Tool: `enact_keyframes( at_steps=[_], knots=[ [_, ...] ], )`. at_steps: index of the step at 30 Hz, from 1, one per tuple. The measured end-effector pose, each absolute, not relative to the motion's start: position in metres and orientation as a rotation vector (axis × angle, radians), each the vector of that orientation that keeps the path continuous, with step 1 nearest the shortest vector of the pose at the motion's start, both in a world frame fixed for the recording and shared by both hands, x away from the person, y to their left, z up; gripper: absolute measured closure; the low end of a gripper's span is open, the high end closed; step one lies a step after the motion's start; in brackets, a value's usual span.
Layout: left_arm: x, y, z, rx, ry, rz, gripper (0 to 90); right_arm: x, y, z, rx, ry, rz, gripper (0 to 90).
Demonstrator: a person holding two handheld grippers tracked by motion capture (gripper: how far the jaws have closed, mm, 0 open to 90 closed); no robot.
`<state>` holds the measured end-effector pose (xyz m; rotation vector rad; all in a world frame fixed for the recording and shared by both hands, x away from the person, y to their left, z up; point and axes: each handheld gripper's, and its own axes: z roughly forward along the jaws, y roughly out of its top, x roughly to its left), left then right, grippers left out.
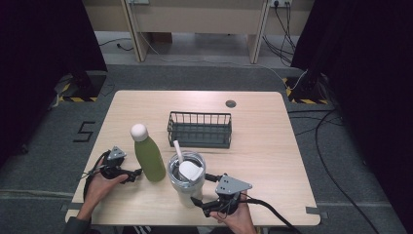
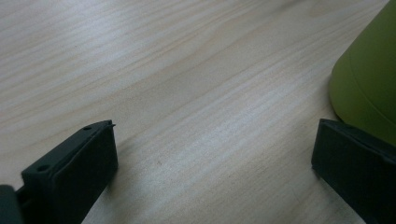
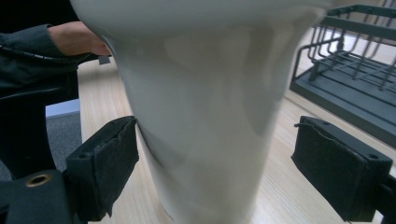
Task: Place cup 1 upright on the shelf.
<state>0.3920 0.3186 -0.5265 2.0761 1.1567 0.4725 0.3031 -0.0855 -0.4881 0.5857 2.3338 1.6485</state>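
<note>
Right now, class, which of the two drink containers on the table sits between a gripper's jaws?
The white tumbler with the straw: the right gripper has its open jaws on either side of its base. The green bottle stands just beside the left gripper, outside its jaws.

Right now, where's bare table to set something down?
Free: the right side, right of the basket and tumbler; the far strip behind the basket; the far-left corner beyond the bottle. Crowded: near edge, where the left gripper, bottle, tumbler and right gripper bunch together.
</note>
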Motion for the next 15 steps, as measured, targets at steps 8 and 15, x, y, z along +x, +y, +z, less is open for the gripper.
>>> enact_keyframes(
  at_steps=[8, 15],
  knots=[
    [0.392, 0.319, -0.527, 2.076, 1.157, 0.472, 0.0, 0.306, -0.071, -0.496, 0.571, 2.325, 1.671, 11.7],
    [0.392, 0.319, -0.527, 2.076, 1.157, 0.472, 0.0, 0.31, -0.062, -0.501, 0.547, 2.29, 1.7, 9.3]
  ],
)
